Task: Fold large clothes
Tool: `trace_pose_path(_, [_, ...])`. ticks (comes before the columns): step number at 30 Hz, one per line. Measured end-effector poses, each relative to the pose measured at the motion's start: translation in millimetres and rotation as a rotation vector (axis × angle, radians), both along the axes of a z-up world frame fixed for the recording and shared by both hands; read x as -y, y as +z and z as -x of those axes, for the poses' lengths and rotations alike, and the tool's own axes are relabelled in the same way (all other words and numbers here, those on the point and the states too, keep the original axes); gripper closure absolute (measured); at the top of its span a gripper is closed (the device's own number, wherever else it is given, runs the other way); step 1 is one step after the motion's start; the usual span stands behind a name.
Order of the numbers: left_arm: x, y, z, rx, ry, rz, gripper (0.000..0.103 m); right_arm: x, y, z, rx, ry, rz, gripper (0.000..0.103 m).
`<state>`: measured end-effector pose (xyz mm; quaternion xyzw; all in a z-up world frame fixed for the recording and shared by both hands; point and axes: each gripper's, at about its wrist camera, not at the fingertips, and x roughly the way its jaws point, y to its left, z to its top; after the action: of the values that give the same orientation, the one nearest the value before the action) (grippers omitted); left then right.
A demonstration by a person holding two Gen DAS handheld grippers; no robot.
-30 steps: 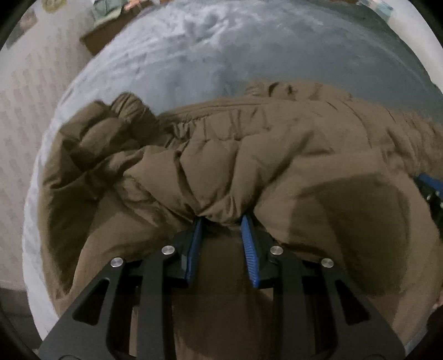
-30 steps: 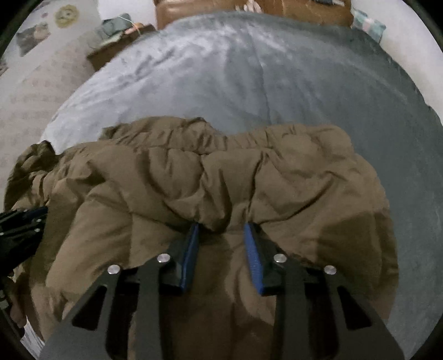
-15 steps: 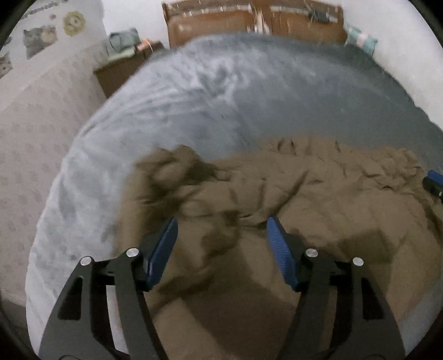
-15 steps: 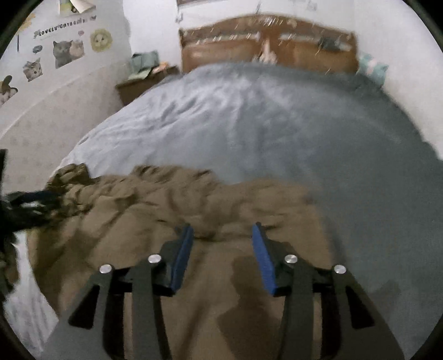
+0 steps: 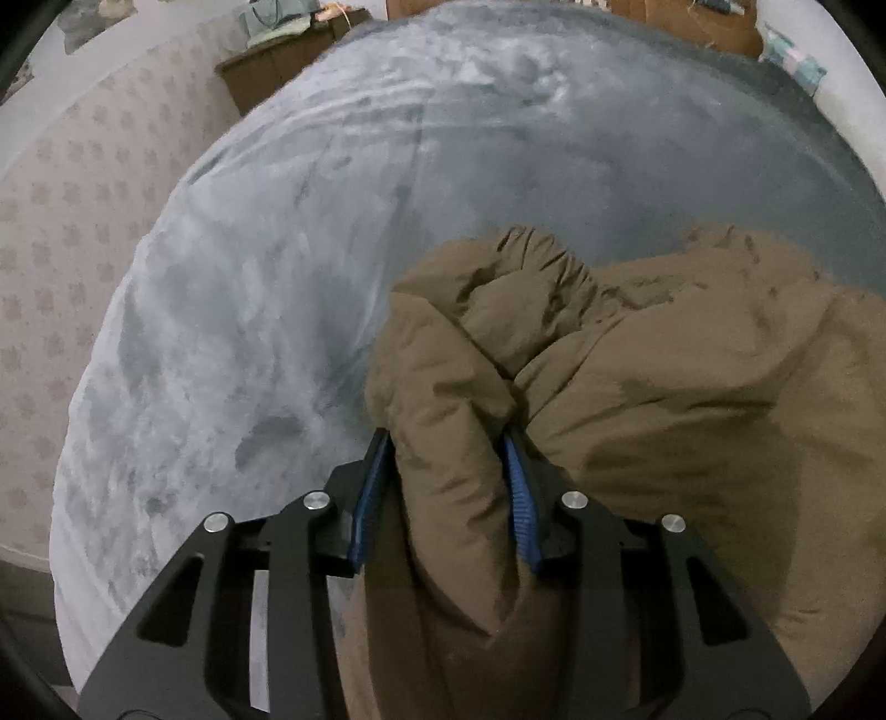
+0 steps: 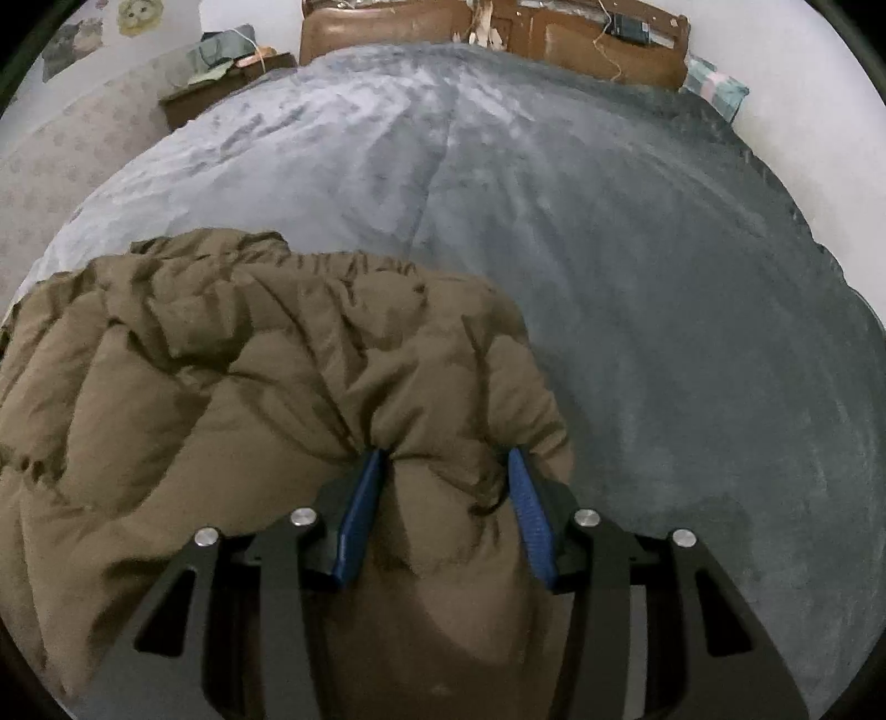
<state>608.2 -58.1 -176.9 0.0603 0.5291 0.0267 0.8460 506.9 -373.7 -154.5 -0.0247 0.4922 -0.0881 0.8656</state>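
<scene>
A puffy olive-brown padded jacket (image 5: 664,387) lay heaped on the grey-blue plush bedspread (image 5: 277,277). The left gripper (image 5: 448,487) had its blue-padded jaws part closed, pinching a thick fold of jacket between them. The right gripper (image 6: 443,498) likewise clamped a bunched fold, the rest of the jacket spreading leftward beyond its jaws.

The brown jacket (image 5: 664,387) is a puffy, quilted cloth with a matt, crinkled surface. The blanket (image 5: 332,194) over the bed is a soft grey plush, its nap brushed in streaks. The left gripper (image 5: 449,443) and right gripper (image 6: 447,459) have matt black bodies with shiny metal screws and ribbed blue pads (image 6: 531,515). The headboard (image 6: 554,39) at the bed's far edge looks like worn brown wood
</scene>
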Motion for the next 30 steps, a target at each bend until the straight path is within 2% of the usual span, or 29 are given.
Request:
trace_pose_path(1, [-1,-5,-4,-0.016,0.007,0.011,0.063,1,-3,-3,-0.007,-0.006,-0.009,0.055])
trace_pose_path(3, [-7,4,4,-0.017,0.026,0.037,0.063,4,-5,-3,-0.015,-0.023,-0.036,0.055])
trace_pose_path(6, [-20,21,29,0.02,0.031,0.032,0.063,0,11,10,0.042,-0.005,-0.062,0.055])
trace_pose_path(7, [-15,22,25,0.041,0.024,0.024,0.063,-3,25,21,0.094,0.02,-0.077,0.055])
trace_pose_path(8, [-13,33,33,0.076,0.015,0.014,0.058,-6,33,30,0.133,0.034,-0.084,0.054])
trace_pose_path(9, [-12,42,42,0.106,0.008,0.011,0.048,-8,41,40,0.164,0.043,-0.089,0.054])
trace_pose_path(11, [-8,62,67,0.177,-0.01,0.012,0.033,-14,60,67,0.237,0.06,-0.114,0.054])
trace_pose_path(13, [-3,72,93,0.227,-0.023,0.013,0.032,-21,72,100,0.301,0.058,-0.123,0.053])
trace_pose_path(15, [6,76,127,0.272,-0.053,-0.004,0.032,-28,72,125,0.327,0.069,-0.123,0.053])
trace_pose_path(19, [12,62,156,0.271,-0.047,-0.009,0.035,-40,49,159,0.328,0.053,-0.044,0.053])
trace_pose_path(22, [5,38,154,0.216,-0.011,-0.02,0.046,-30,35,173,0.332,-0.016,-0.077,0.053])
trace_pose_path(24, [-3,24,151,0.192,0.012,-0.003,0.047,-25,29,176,0.343,-0.035,-0.104,0.054])
trace_pose_path(26, [-8,15,147,0.183,0.024,-0.003,0.047,-26,26,174,0.342,-0.034,-0.089,0.054])
trace_pose_path(30, [-16,-5,136,0.127,0.053,0.034,0.047,-25,2,158,0.262,-0.031,-0.087,0.055])
